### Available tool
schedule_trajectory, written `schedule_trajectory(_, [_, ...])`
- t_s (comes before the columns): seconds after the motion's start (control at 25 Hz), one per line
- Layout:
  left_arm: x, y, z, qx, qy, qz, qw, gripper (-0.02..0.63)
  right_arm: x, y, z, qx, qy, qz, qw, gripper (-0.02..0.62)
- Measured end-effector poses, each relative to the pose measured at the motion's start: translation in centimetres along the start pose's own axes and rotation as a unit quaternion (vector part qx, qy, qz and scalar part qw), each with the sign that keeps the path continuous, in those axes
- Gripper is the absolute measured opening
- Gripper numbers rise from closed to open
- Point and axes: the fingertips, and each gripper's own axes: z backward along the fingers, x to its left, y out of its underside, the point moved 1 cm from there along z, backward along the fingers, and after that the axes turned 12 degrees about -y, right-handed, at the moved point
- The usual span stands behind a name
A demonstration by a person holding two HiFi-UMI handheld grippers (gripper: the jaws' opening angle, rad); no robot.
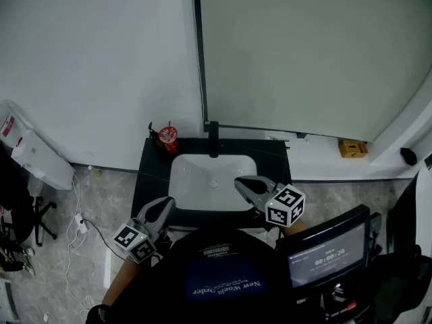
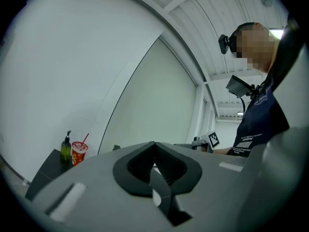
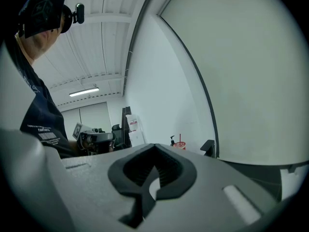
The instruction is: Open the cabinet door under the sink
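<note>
Reaching blind is your risk: the door lies under the sink (image 1: 212, 174), hidden below the counter (image 1: 152, 174) edge, so you may strike the counter instead. Left gripper (image 1: 164, 206) and right gripper (image 1: 244, 184) both have fingers together, empty. Your shirt (image 1: 223, 282) seems to read "New World Order"; the cup (image 1: 168, 138) print is illegible.

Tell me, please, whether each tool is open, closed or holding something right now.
Left grey two-jaw tool: closed, holding nothing.
Right grey two-jaw tool: closed, holding nothing.

sink (image 1: 192, 177): open above | red cup (image 1: 168, 139), faucet (image 1: 213, 139): block rear
</note>
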Motion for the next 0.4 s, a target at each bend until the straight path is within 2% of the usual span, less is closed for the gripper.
schedule_trajectory(0.12, [0.7, -0.3, 0.4, -0.002, -0.008, -0.001, 1.0000, 0.000, 0.1, 0.0, -0.4, 0.000, 0.000, 0.000, 1.000, 0.000])
schedule_trajectory(0.4, [1.5, -0.4, -0.5, 0.001, 0.003, 0.018, 0.9998, 0.000, -0.2, 0.4, -1.3, 0.000, 0.005, 0.005, 1.000, 0.000])
